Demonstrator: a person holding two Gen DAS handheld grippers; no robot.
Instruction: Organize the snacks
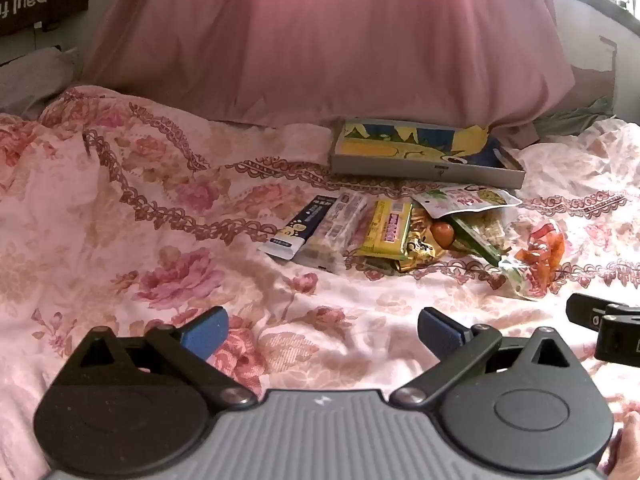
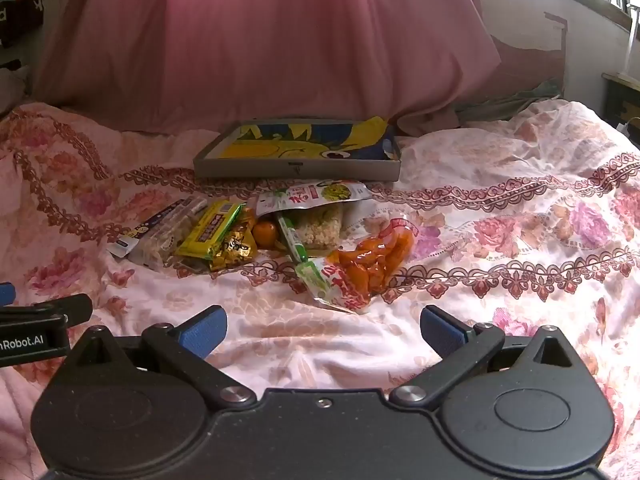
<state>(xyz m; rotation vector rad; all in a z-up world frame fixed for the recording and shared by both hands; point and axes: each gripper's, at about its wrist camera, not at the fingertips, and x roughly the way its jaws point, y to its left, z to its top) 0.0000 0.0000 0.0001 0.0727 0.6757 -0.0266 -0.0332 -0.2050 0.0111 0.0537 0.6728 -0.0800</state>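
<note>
Both tools hang low over the bed, tilted down toward the pile. The left gripper (image 1: 322,334) has its blue pads spread wide with nothing but bedspread between them, and the right gripper (image 2: 323,333) is the same: jaws gaping, empty, side by side with its partner.

Out ahead of the right one, nearest of all, lies the clear pouch of orange snacks (image 2: 366,262), a bit apart from the rest. Left of it the heap begins: a green stick pack (image 2: 292,236), a round orange candy (image 2: 265,233), a gold wrapper (image 2: 236,248), the yellow bar (image 2: 210,230) lying over it, a clear biscuit sleeve (image 2: 168,232) and a dark blue bar (image 2: 154,222) at the far end. A white-and-green pouch (image 2: 312,194) lies on top at the back.

Here is the risk, as I read it: those packets overlap, so a wide bite into the middle could catch two at once or drag the neighbours across the floral bedspread (image 2: 500,240). The cloth is soft and rumpled, and pads pressed down could pinch fabric along with a wrapper. Slick film may also slip out.

Beyond the heap sits the shallow grey tray (image 2: 296,169), just in front of the big pink pillow (image 2: 260,48). Its bottom shows a yellow-and-blue cartoon print; I see no snack in it, so the sorting looks not yet begun.
</note>
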